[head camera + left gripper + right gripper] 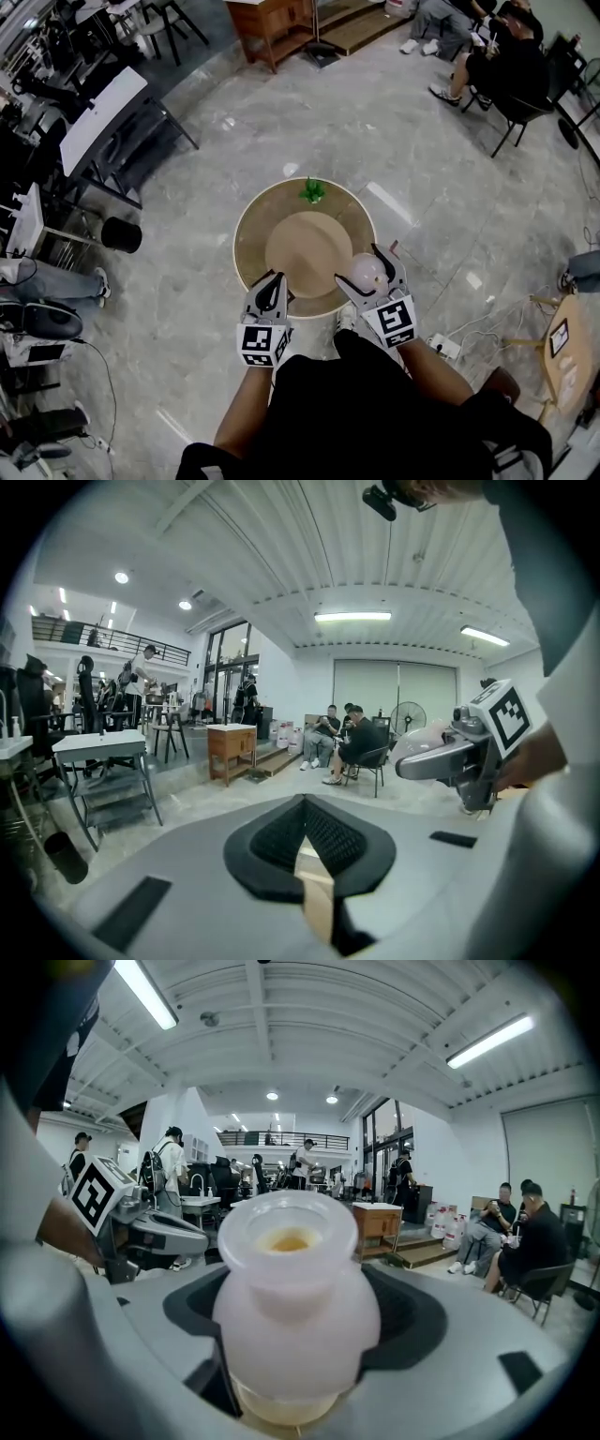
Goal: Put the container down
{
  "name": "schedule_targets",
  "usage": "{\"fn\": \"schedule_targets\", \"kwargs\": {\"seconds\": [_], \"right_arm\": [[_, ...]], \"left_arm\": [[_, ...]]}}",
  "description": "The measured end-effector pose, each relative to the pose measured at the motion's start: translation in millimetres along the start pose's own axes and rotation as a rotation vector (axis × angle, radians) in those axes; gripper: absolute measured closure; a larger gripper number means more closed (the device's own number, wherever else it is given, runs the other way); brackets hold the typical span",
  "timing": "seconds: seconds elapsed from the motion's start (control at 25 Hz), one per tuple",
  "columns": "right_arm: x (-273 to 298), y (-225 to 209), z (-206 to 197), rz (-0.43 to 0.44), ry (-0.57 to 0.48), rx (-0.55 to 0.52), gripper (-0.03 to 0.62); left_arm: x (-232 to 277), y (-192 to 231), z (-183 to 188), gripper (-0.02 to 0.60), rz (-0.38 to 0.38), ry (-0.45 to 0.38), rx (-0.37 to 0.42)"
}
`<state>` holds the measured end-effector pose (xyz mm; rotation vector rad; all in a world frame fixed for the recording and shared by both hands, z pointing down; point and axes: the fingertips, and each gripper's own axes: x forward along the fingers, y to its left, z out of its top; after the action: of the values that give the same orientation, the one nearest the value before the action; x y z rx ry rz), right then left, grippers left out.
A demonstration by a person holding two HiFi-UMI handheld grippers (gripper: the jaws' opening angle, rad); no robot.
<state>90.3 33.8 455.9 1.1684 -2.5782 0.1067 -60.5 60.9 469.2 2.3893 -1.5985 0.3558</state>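
A translucent white container (295, 1288) with a wide mouth and yellowish contents sits upright between the jaws of my right gripper (296, 1340), which is shut on it. In the head view, the right gripper (361, 267) holds the container (367, 272) over the near right rim of a round wooden table (246, 234). My left gripper (273, 279) hovers at the table's near left edge, apart from the container. In its own view the left gripper (303, 801) is shut with nothing held.
A small green plant (312, 191) stands at the table's far edge. Seated people (487, 47) and a wooden cabinet (272, 23) are at the back. A desk (103, 112) and black bin (122, 234) stand left; a power strip (445, 347) lies right.
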Motion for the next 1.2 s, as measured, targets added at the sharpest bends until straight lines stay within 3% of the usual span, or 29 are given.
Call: {"fn": "schedule_targets", "kwargs": {"seconds": [0.24,0.44,0.64,0.88,1.08,1.2], "right_arm": [[34.5,-17.1,-5.1,0.038,0.027,-0.006,0.183],[69.0,-21.0,-24.8,0.048,0.061,-0.009,0.183],[115.6,-29.1,-50.5,0.049,0.099,0.007,0.183],[174.9,-38.9,-99.8,0.039,0.147,0.01,0.183],[207.8,-42.1,-149.3,0.03,0.211,0.039,0.183],[223.5,-44.9,-178.2,0.025,0.234,0.042,0.183]], "left_arm": [[32.2,15.3,0.8,0.589,0.006,0.016,0.079],[53.8,34.4,-13.0,0.589,-0.001,0.035,0.045],[79.5,68.5,-37.4,0.589,0.045,0.053,-0.014],[113.5,108.3,-74.9,0.589,0.071,0.091,-0.055],[144.5,126.3,-107.3,0.589,0.022,0.136,0.037],[163.6,137.5,-124.8,0.589,-0.01,0.144,0.029]]}}
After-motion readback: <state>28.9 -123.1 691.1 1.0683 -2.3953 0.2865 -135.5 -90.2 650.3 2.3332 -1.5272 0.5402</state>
